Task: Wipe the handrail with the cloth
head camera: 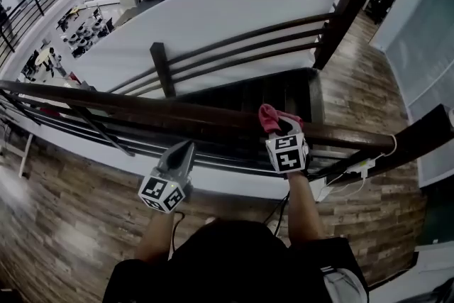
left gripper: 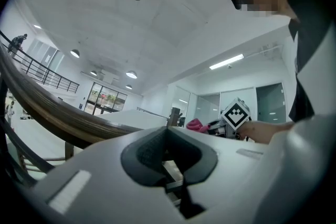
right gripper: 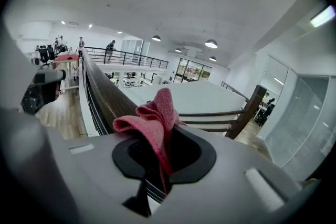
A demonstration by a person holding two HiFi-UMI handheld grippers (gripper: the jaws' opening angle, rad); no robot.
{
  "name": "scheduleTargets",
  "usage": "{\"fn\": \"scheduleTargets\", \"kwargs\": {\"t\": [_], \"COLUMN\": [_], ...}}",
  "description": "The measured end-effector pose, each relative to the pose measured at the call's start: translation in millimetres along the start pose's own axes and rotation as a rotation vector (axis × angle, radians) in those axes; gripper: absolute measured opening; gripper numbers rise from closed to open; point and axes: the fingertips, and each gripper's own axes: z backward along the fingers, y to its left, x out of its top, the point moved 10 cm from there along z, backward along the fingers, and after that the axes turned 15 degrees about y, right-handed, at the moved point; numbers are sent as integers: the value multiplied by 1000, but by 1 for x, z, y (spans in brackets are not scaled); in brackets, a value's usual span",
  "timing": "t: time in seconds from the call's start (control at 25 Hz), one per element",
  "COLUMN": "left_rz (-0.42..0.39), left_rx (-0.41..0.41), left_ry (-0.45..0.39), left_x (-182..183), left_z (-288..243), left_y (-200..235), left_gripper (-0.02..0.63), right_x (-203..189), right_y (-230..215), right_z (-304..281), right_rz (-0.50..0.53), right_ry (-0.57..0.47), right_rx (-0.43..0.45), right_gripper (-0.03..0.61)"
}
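Cloth [head camera: 269, 116], pink and bunched, is pinched between the jaws of the right gripper [head camera: 284, 130]. It is seen from the head view on top of the dark wooden handrail [head camera: 142, 108]. In the right gripper view a fold of the cloth is clamped between the dark pads, and the rest is heaped above them. The rail is seen running away to the left just beyond the jaws.

The left gripper [head camera: 183, 151] is held lower and to the left, apart from the right one, with its tip aimed at the rail from the near side. Whether it touches the wood cannot be told. In the left gripper view its jaws are pressed together at the tips, and nothing is held between them. The rail is seen curving past on the left, and the right gripper's marker cube [left gripper: 235, 115] and the pink cloth are seen further along.

Thinner horizontal bars [head camera: 106, 142] are fixed beneath the handrail. Beyond it, a dark staircase [head camera: 284, 92] is seen descending, flanked by a second railing that ends at a newel post [head camera: 340, 18]. Wood-patterned flooring [head camera: 64, 216] is seen under the person's arms.
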Motion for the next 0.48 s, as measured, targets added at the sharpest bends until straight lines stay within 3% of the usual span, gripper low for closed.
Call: {"fn": "scheduleTargets", "kwargs": {"t": [0.48], "left_rz": [6], "left_rx": [103], "left_ry": [-29], "left_x": [-1], "left_z": [33], "left_y": [14], "left_gripper": [-2], "right_x": [28], "right_y": [41], "right_z": [-10], "right_rz": [113], "right_ry": [-15], "right_rx": [50], "right_gripper": [51]}}
